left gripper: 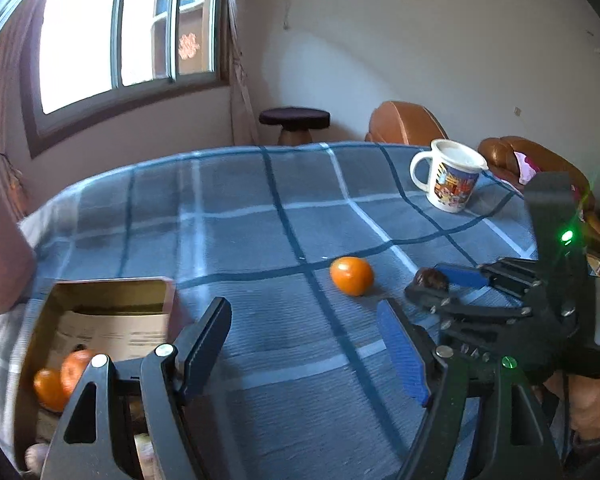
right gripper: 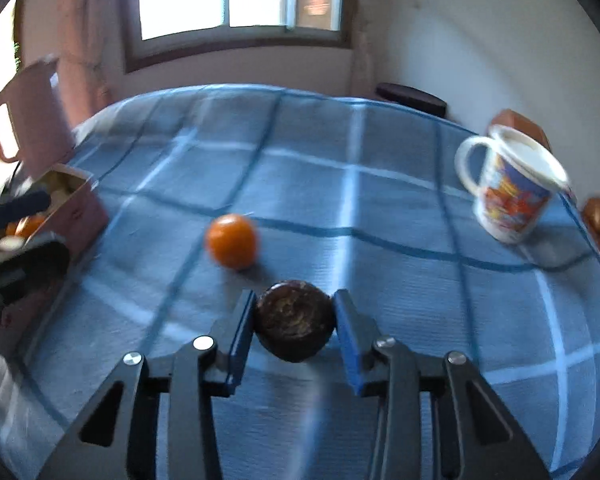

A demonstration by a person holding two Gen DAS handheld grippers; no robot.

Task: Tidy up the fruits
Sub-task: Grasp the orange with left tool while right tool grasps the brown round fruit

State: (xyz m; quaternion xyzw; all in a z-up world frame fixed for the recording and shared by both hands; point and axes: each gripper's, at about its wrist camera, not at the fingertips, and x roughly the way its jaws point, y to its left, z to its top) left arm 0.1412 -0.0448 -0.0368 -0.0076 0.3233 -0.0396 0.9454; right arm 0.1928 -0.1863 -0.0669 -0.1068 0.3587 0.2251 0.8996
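A dark brown round fruit (right gripper: 294, 326) lies on the blue checked tablecloth (right gripper: 380, 208), and my right gripper (right gripper: 294, 312) is shut on it, a blue pad pressing each side. The left wrist view shows that same gripper (left gripper: 426, 285) at the right, on the dark fruit (left gripper: 433, 278). An orange (left gripper: 352, 275) rests loose on the cloth just left of it, also seen as the orange (right gripper: 232, 246). My left gripper (left gripper: 302, 314) hangs open above bare cloth, nothing between its fingers. A cardboard box (left gripper: 112, 292) at the left holds two oranges (left gripper: 56, 384).
A white picture mug (left gripper: 450, 178) stands at the far right of the table. A pink jug (right gripper: 32, 120) stands behind the box (right gripper: 84, 204) at the left edge. Beyond the table are a dark stool (left gripper: 294, 118) and brown armchairs (left gripper: 404, 122).
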